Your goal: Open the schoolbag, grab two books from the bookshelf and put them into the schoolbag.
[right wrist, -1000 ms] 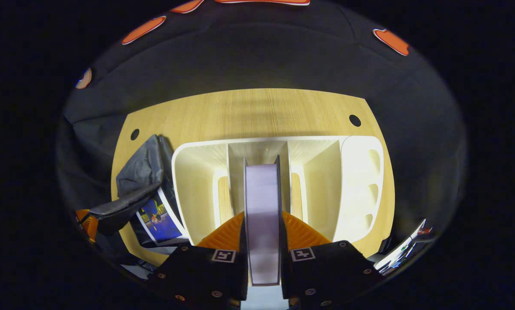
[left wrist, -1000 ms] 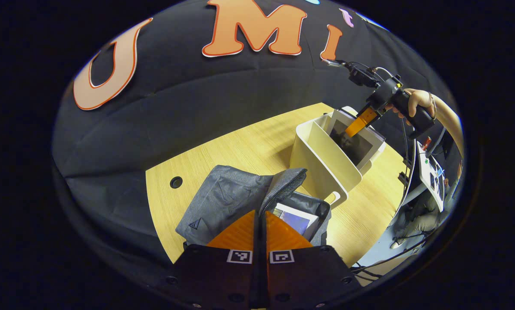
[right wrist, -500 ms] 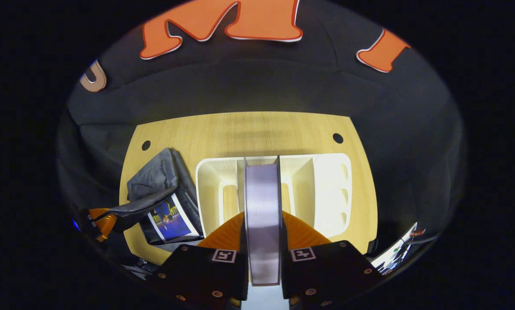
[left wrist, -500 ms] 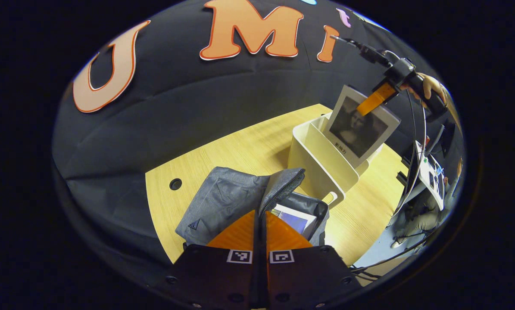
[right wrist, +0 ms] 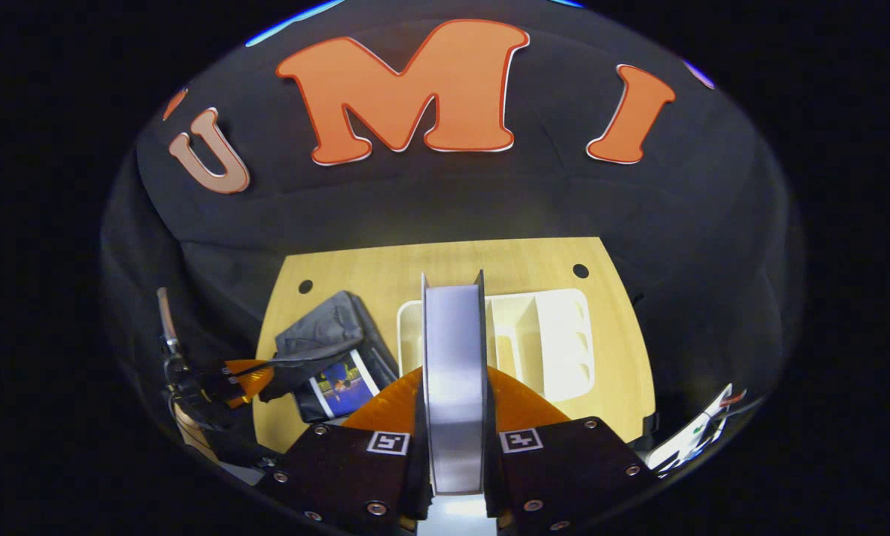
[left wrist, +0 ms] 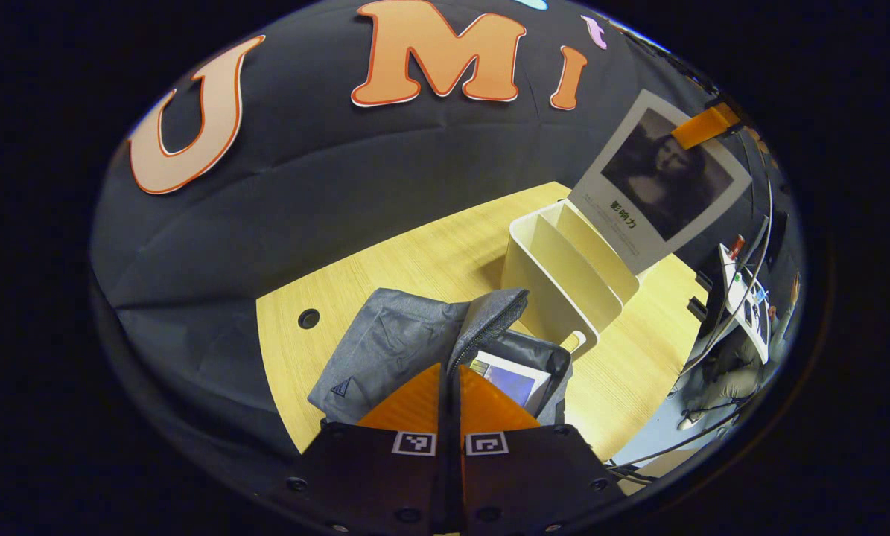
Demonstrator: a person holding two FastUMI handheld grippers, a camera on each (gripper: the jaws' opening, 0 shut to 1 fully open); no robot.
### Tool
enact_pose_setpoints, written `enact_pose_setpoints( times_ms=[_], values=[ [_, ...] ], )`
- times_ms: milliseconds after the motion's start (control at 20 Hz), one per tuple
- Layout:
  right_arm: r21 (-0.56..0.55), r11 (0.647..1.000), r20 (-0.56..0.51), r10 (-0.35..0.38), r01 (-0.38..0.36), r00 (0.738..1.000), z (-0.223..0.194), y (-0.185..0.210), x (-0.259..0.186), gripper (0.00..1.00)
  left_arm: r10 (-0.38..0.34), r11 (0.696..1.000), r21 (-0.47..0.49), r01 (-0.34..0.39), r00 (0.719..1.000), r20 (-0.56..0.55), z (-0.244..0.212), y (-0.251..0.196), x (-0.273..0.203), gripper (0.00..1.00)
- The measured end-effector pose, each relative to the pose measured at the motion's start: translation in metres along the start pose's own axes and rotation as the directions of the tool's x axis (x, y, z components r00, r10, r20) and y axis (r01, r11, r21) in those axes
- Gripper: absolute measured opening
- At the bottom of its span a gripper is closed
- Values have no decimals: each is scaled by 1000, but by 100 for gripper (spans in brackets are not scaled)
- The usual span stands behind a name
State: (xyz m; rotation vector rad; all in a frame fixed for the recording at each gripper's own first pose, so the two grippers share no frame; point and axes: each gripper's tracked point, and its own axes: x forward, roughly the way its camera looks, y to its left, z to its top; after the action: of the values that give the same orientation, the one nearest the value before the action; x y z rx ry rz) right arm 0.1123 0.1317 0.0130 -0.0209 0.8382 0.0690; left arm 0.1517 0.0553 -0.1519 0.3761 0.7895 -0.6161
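The right gripper (right wrist: pixel 453 417) has its fingers closed on both covers of the second book (right wrist: pixel 453 372), and the book hangs in the air, fully above the white bookshelf (left wrist: pixel 564 275), with free space under its lower edge. The left gripper (left wrist: pixel 450 394) has its fingers pressed together on the flap edge of the grey schoolbag (left wrist: pixel 392 350) and holds the mouth open. The first book (left wrist: pixel 510 381) lies inside the bag. Bare bench (left wrist: pixel 430 253) lies behind the bag and the shelf.
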Motion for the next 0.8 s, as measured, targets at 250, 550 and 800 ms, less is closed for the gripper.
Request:
enact_pose_setpoints(
  times_ms=[250,550,800],
  values=[
    [231,958,79,157,-172,984,-34,15,-26,29,14,1000,-12,-14,1000,9,-1,4,-1,1],
    [511,780,167,324,-362,931,-103,36,-8,29,6,1000,-18,-6,1000,10,-2,0,-1,1],
    [695,571,220,409,-436,886,-155,68,34,29,18,1000,-17,-18,1000,10,5,-2,-3,1]
  ],
)
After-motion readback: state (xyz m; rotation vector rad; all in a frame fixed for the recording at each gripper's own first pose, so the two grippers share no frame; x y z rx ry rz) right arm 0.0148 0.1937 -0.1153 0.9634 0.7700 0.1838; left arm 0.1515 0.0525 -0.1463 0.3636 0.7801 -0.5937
